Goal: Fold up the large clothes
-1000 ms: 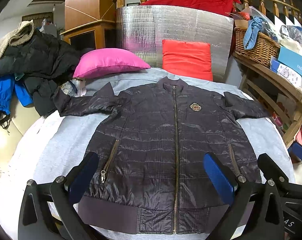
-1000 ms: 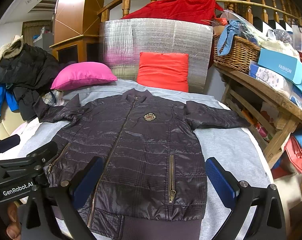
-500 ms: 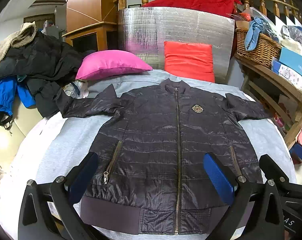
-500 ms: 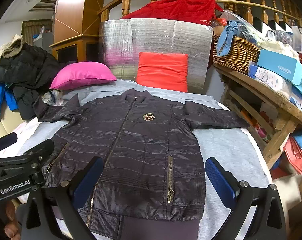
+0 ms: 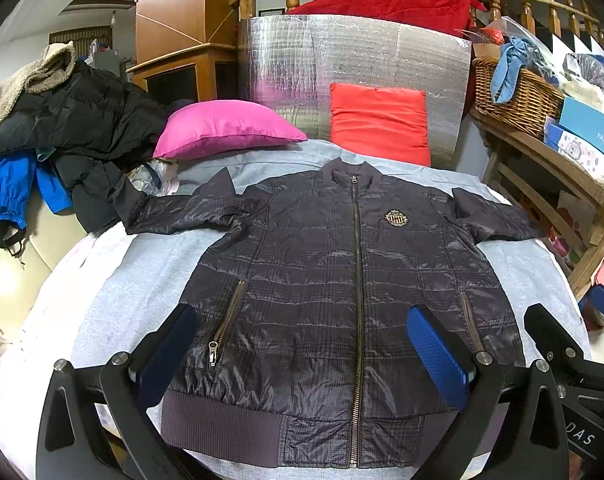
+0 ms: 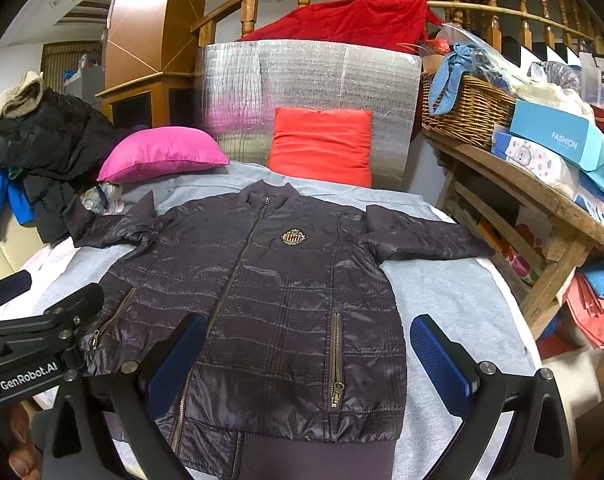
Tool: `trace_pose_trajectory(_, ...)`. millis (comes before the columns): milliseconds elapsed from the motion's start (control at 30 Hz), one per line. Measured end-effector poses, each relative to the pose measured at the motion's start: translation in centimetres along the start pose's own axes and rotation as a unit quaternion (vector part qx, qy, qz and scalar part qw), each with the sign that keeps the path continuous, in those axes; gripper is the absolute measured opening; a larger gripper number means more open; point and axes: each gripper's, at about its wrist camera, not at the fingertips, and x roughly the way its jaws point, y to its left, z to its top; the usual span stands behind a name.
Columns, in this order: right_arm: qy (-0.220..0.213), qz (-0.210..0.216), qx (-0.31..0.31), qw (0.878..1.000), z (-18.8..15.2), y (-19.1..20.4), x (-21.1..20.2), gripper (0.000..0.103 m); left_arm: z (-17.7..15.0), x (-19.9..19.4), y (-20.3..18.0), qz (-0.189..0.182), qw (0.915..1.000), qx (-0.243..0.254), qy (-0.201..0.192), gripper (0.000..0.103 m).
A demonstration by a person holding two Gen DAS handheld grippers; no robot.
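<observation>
A dark quilted jacket [image 5: 342, 280] [image 6: 270, 300] lies flat, zipped, front side up on a grey sheet [image 5: 134, 280] [image 6: 454, 304], collar toward the far pillows and both sleeves spread sideways. It has a gold chest badge [image 5: 396, 218] and two zip pockets. My left gripper [image 5: 302, 352] hovers open above the hem, its blue pads [image 5: 436, 352] wide apart with nothing between them. My right gripper [image 6: 306, 360] also stands open over the jacket's lower right part. The left gripper's body [image 6: 34, 344] shows at the left edge of the right wrist view.
A pink pillow [image 5: 226, 128] and a red cushion [image 5: 380, 122] lean at the far end before a silver foil panel [image 5: 354, 60]. Dark coats [image 5: 70, 120] pile up on the left. A wooden shelf [image 6: 542, 200] with a wicker basket [image 6: 466, 112] and boxes stands right.
Both views have pulled back slightly, so the jacket sits a little farther away and more of the hem shows. Both grippers stay open and the jacket has not moved.
</observation>
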Motion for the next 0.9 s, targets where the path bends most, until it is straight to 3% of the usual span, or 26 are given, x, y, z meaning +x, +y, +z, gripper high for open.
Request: trace_pose_trajectory(900, 0.009, 0.004, 0.009, 1.0, -0.4, -0.57, 0.86, 0.103, -0.3, 0.86, -0.86, 0.002, 0.9999, 0.007, 0.014, 0.103)
